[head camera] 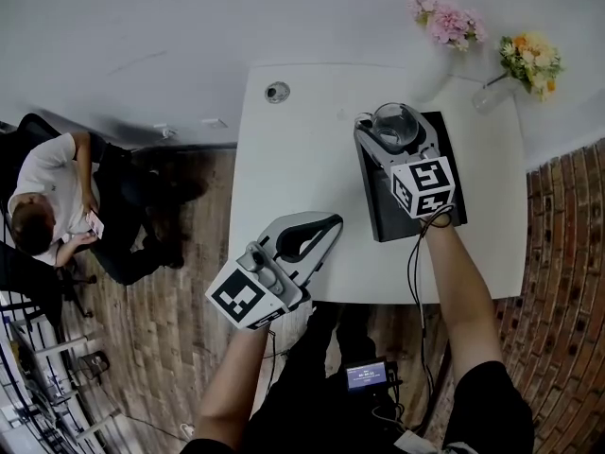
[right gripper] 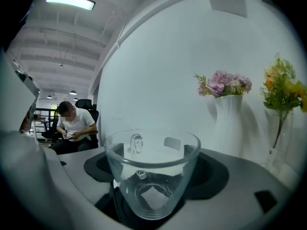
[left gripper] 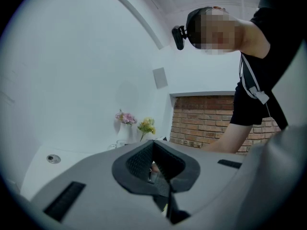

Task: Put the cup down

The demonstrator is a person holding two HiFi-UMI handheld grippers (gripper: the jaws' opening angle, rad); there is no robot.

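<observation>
A clear glass cup with a handle stands upright between the jaws of my right gripper, over the far end of a black mat on the white table. In the right gripper view the cup fills the gap and both dark pads press its sides. Whether its base touches the mat I cannot tell. My left gripper hovers at the table's near left edge, shut and empty; in its own view the left gripper shows both pads meeting.
A white vase of pink flowers and a glass vase of yellow flowers stand at the table's far right corner. A round grommet sits far left. A person sits left of the table. A brick wall runs along the right.
</observation>
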